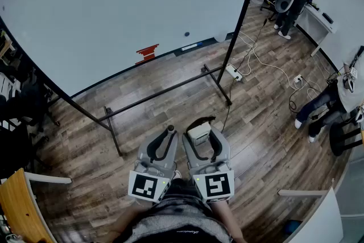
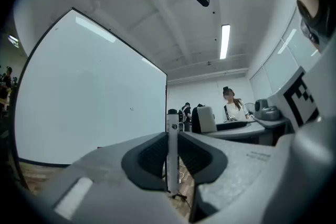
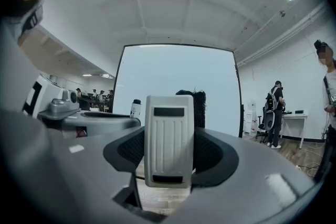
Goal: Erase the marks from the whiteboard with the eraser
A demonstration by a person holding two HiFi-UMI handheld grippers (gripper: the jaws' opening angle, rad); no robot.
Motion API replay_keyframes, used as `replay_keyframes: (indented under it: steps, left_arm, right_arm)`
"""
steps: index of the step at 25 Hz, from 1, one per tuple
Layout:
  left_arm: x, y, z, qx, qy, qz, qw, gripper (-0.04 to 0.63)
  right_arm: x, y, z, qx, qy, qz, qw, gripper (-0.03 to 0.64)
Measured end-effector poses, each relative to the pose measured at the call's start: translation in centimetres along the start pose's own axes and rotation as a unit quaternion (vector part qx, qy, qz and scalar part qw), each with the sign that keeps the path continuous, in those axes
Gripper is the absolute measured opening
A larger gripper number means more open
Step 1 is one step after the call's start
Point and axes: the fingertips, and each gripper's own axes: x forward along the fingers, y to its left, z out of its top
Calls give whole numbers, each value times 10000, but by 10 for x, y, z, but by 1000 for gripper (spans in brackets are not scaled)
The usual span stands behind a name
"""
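Left tool [image 1: 164,144]: pinching a marker [image 2: 172,150], holding it aside.
Right tool [image 1: 203,143]: clamping the eraser [image 3: 168,139], felt aiming at the whiteboard [image 1: 114,20] for wiping.

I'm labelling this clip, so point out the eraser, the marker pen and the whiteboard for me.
eraser [image 3: 168,139], right gripper view, middle of its ribbed plastic back.
marker pen [image 2: 172,149], left gripper view, middle of its white barrel.
whiteboard [image 1: 114,14], head view, bare part of its white surface.
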Motion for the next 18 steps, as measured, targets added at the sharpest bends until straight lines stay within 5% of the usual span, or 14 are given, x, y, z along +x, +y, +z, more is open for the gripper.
replay_keyframes:
  steps: [18]
  left_arm:
    - [5,18,-11,-158,121,-89,9998,72]
  right_arm:
    - [20,8,-1,155,25,73,9999,250]
